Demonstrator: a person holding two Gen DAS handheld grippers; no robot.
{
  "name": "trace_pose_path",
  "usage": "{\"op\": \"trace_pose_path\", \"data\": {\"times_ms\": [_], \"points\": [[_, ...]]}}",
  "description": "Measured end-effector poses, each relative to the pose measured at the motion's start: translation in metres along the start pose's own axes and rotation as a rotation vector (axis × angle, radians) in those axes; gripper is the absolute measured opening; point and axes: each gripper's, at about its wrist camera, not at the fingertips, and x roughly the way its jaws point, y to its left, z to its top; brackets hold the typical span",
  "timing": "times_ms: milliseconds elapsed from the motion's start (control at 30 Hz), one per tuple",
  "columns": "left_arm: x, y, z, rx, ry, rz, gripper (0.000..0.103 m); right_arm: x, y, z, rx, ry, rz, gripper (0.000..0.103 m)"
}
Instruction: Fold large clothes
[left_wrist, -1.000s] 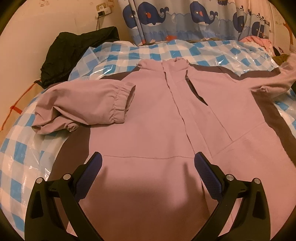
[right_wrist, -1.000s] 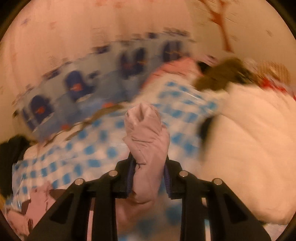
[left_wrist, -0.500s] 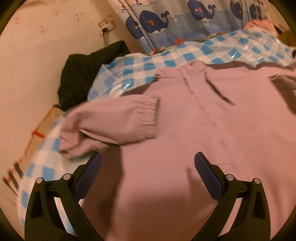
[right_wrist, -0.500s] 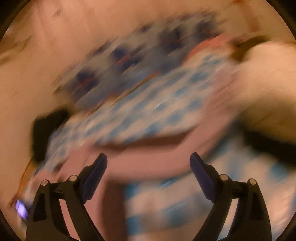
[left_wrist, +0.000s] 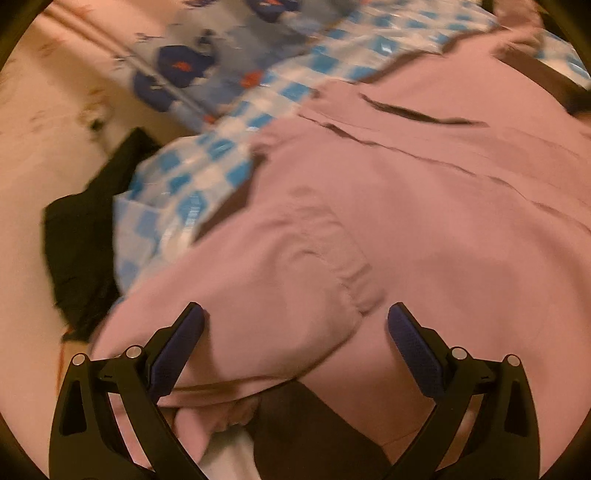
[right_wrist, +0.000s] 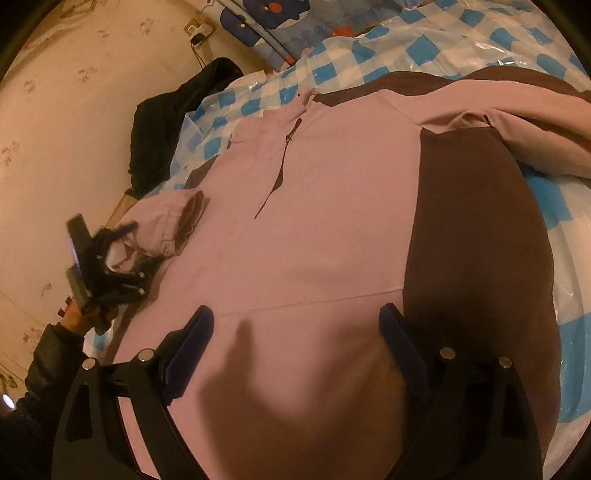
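Observation:
A large pink jacket (right_wrist: 314, 221) with dark brown side panels lies front up on a bed. Its left sleeve (left_wrist: 266, 280) is folded in over the chest, elastic cuff up. My left gripper (left_wrist: 295, 332) is open, its jaws either side of that sleeve, just above it. It also shows in the right wrist view (right_wrist: 110, 258) at the sleeve end. My right gripper (right_wrist: 295, 332) is open and empty above the jacket's lower front. The right sleeve (right_wrist: 535, 125) lies out to the side on the cover.
The bed has a blue and white checked plastic cover (right_wrist: 424, 48). A black garment (right_wrist: 177, 122) is heaped at the bed's far left corner by the wall. A whale-print curtain (left_wrist: 192, 66) hangs behind the bed.
My right gripper let go of the pink sleeve, opened, and swung over the jacket's lower front. My left gripper moved left and forward onto the folded left sleeve.

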Motion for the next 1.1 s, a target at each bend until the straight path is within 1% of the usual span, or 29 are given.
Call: {"op": "trace_pose_path", "data": {"times_ms": [33,67,133,200,233,267,333,400,433,467,500,533,567,667,733,800,833,900,933,967,1000,1033,1100], "points": [[0.0,-0.002,-0.001,0.022,-0.017,-0.019,0.096,-0.001,0.0,0.002,0.0,0.003,-0.002,0.088],[0.004,-0.004,-0.002,0.042,-0.019,-0.019,0.096,0.0,-0.001,0.002,-0.009,0.005,-0.008,0.088],[0.018,-0.009,-0.003,0.097,0.006,0.014,0.096,0.002,0.003,-0.001,-0.023,0.006,-0.016,0.089],[0.028,-0.008,-0.001,0.108,0.023,0.013,0.096,0.004,0.006,-0.005,-0.035,0.005,-0.022,0.09],[0.036,-0.005,0.003,0.101,0.037,0.029,0.096,0.005,0.007,-0.006,-0.039,0.004,-0.023,0.091],[0.038,-0.001,0.005,0.09,0.048,0.027,0.096,0.005,0.007,-0.005,-0.043,0.005,-0.024,0.092],[0.043,0.007,0.01,0.055,0.052,0.0,0.096,0.006,0.009,-0.006,-0.051,0.003,-0.028,0.092],[0.05,0.012,0.012,0.049,0.054,-0.014,0.096,0.007,0.009,-0.006,-0.056,0.003,-0.032,0.093],[0.055,0.013,0.012,0.04,0.066,-0.012,0.086,0.007,0.009,-0.007,-0.059,0.003,-0.031,0.093],[0.058,0.015,0.012,0.033,0.077,-0.01,0.063,0.007,0.009,-0.008,-0.062,0.003,-0.03,0.094],[0.062,0.018,0.014,0.021,0.09,0.009,0.054,0.008,0.009,-0.009,-0.066,0.003,-0.028,0.095],[0.061,0.022,0.015,0.0,0.084,0.016,0.037,0.009,0.009,-0.009,-0.069,0.003,-0.028,0.095],[0.06,0.026,0.016,-0.023,0.084,0.021,0.025,0.009,0.009,-0.01,-0.074,0.002,-0.029,0.096],[0.049,0.048,0.018,-0.117,0.064,0.049,0.019,0.012,0.01,-0.011,-0.09,-0.001,-0.041,0.096],[0.034,0.069,0.016,-0.185,0.042,0.081,0.019,0.013,0.011,-0.011,-0.099,-0.003,-0.048,0.096],[0.004,0.103,0.01,-0.289,-0.002,0.135,0.019,0.014,0.012,-0.012,-0.102,-0.005,-0.049,0.096],[-0.02,0.128,0.004,-0.364,-0.039,0.17,0.019,0.014,0.012,-0.012,-0.102,-0.006,-0.049,0.096],[-0.054,0.166,-0.009,-0.476,-0.092,0.205,0.019,0.015,0.011,-0.012,-0.106,-0.007,-0.052,0.096],[-0.076,0.19,-0.019,-0.547,-0.125,0.229,0.019,0.016,0.012,-0.013,-0.108,-0.007,-0.055,0.096],[-0.102,0.22,-0.036,-0.64,-0.162,0.257,0.019,0.016,0.012,-0.013,-0.112,-0.006,-0.06,0.096],[-0.118,0.243,-0.05,-0.712,-0.184,0.272,0.019,0.017,0.013,-0.013,-0.116,-0.006,-0.064,0.096],[-0.138,0.271,-0.075,-0.812,-0.205,0.296,0.019,0.018,0.014,-0.013,-0.12,-0.004,-0.069,0.096],[-0.153,0.307,-0.114,-0.944,-0.211,0.318,0.019,0.019,0.015,-0.014,-0.131,-0.001,-0.083,0.096]]}}
